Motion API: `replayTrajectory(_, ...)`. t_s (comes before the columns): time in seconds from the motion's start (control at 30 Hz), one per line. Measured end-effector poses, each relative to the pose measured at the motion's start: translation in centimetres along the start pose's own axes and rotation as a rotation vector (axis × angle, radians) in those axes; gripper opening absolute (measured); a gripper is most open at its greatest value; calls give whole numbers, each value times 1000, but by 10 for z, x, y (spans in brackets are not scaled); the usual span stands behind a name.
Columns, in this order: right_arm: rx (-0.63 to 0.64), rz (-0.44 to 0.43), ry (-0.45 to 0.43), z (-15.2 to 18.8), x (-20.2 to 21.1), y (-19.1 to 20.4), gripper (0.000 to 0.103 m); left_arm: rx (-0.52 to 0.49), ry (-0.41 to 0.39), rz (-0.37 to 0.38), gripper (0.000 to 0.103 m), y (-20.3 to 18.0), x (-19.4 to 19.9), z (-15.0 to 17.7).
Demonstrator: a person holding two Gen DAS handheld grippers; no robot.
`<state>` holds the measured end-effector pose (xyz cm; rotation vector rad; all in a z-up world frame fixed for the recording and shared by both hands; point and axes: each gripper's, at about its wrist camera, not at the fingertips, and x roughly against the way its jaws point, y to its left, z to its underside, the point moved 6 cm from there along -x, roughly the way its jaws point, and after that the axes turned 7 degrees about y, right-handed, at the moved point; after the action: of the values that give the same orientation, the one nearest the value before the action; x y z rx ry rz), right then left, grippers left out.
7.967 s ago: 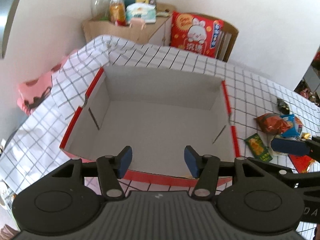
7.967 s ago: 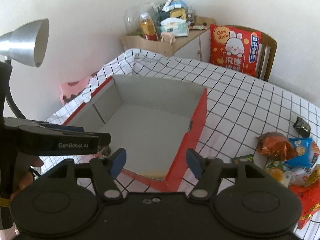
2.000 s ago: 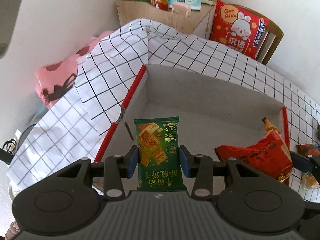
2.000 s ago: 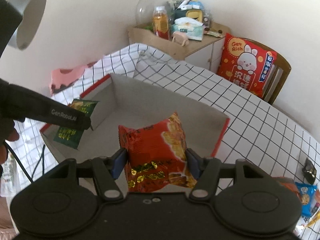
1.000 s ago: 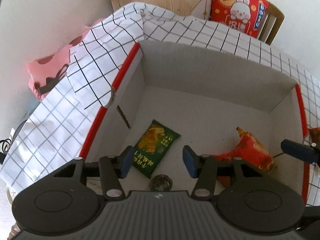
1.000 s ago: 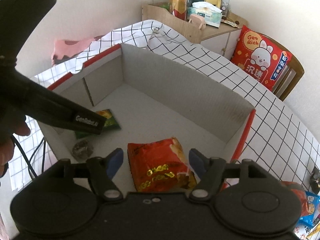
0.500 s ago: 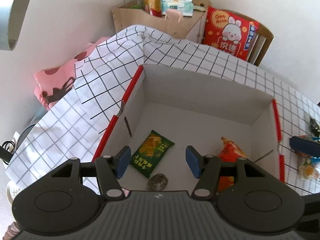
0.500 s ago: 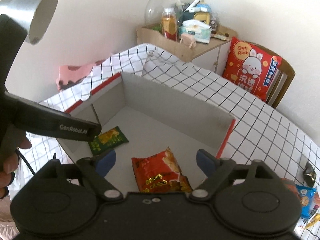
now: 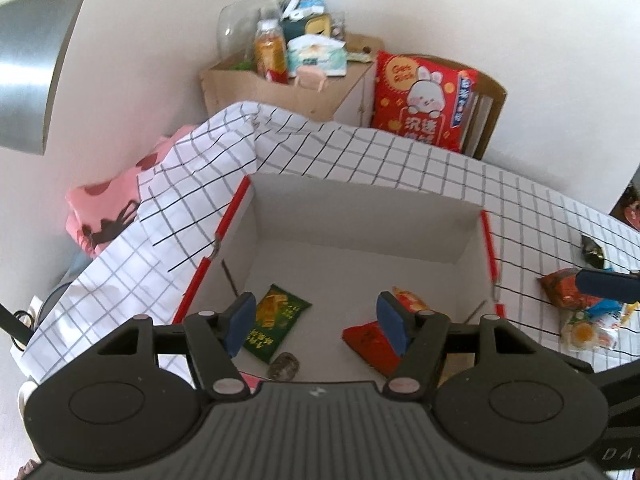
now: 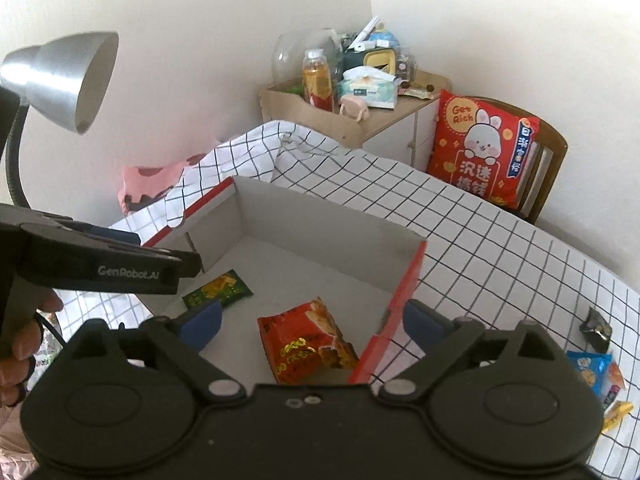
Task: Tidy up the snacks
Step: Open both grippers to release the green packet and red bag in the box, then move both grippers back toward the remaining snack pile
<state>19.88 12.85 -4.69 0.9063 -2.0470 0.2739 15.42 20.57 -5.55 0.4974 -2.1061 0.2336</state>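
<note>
Left wrist view gave me the clearest look down into the cardboard box [image 9: 352, 220], which sat on the checked tablecloth [image 9: 400, 160] with its red rim facing me. My left gripper [image 9: 316, 320] hung above the near end of the box, its jaws opening and nothing between the blue pads. Below it the green cracker packet [image 9: 276, 320] lay flat on the box floor toward the left wall, and a small dark round snack [image 9: 285, 365] sat just beside the packet's near end. The red snack bag [image 9: 372, 336] lay to the right of them, partly behind my right-hand pad. Out on the cloth beyond the box's right wall I could see the loose snack pile [image 9: 580, 312], with one blue finger of the other gripper crossing in front of it.

From the right wrist view, my right gripper [image 10: 316, 322] was spread wide, jaws opening, and empty; the red snack bag [image 10: 306, 344] rested on the box floor beneath the gap, clear of both pads. The green cracker packet [image 10: 218, 290] lay further left, partly hidden by the left gripper's [image 10: 120, 264] black body. A hand [image 10: 20, 340] gripped that tool's handle at the picture's left edge. A dark wrapped sweet [image 10: 596, 328] and a blue packet [image 10: 590, 368] lay on the cloth well apart from the box. A desk lamp [image 10: 68, 76] hung above the left side, and a red rabbit cushion [image 10: 480, 152] leaned on a chair beyond the table.
</note>
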Motion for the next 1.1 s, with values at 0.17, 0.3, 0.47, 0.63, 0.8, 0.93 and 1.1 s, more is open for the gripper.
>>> replayTrajectory(0.17, -22, -13, -30, 7, 22, -13, 99, -12, -45, 41, 72, -17, 21, 3)
replayTrajectory(0.3, -55, -17, -59, 15, 41, -26, 101, -31, -75, 82, 78, -35, 33, 5)
replayTrajectory(0.47, -112, -30, -92, 27, 62, -48, 103, -58, -95, 151, 78, -67, 44, 13)
replayTrajectory(0.63, -147, -27, -129, 44, 85, -70, 103, -109, -94, 195, 78, -104, 47, 24)
replayTrajectory(0.8, -171, 11, -146, 69, 104, -98, 103, -123, -67, 254, 78, -137, 42, 34)
replayTrajectory(0.93, -205, 41, -128, 93, 109, -125, 103, -146, -38, 272, 78, -162, 33, 44)
replayTrajectory(1.1, -232, 105, -86, 123, 111, -158, 102, -155, 3, 302, 78, -192, 21, 49)
